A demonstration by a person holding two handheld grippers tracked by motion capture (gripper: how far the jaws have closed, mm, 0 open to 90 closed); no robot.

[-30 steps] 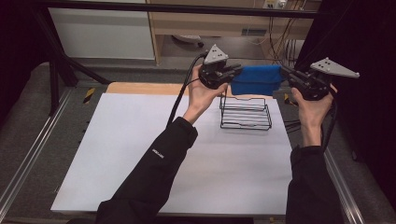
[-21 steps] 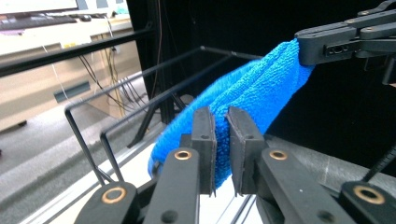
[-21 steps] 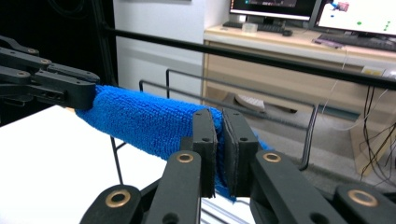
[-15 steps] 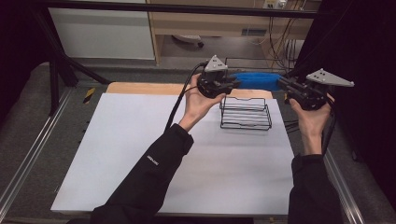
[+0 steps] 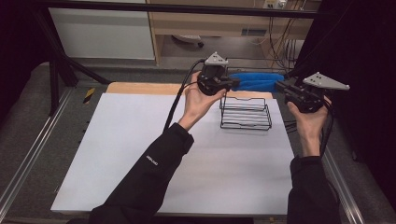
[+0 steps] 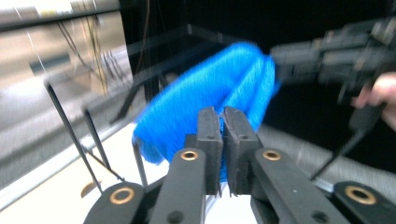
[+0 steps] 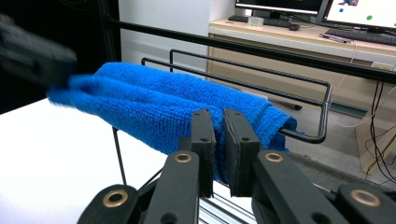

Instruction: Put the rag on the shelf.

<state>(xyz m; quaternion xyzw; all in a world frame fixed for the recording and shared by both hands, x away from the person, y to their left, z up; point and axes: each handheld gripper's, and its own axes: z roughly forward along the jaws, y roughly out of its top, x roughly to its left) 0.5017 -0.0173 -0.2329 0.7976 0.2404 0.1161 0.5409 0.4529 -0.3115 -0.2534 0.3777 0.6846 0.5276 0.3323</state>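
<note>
Blue towel (image 5: 256,81) stretched between both grippers (probably pinched)

My table (image 5: 140,154) has a white top with a wooden strip along the far edge. Sitting right on it, up around 1 o'clock, is a black wire rack (image 5: 246,113).

Small white print on left sleeve (image 5: 152,160), below left tongs (image 5: 233,84) in high view: too small to read

Label strip on shelf edge (image 5: 253,32) beyond tongs: illegible

Monitor screens (image 7: 359,11) above right tongs (image 7: 219,123) in right gripper view: coloured dots, no readable text

No other lettering or numbers legible
</note>
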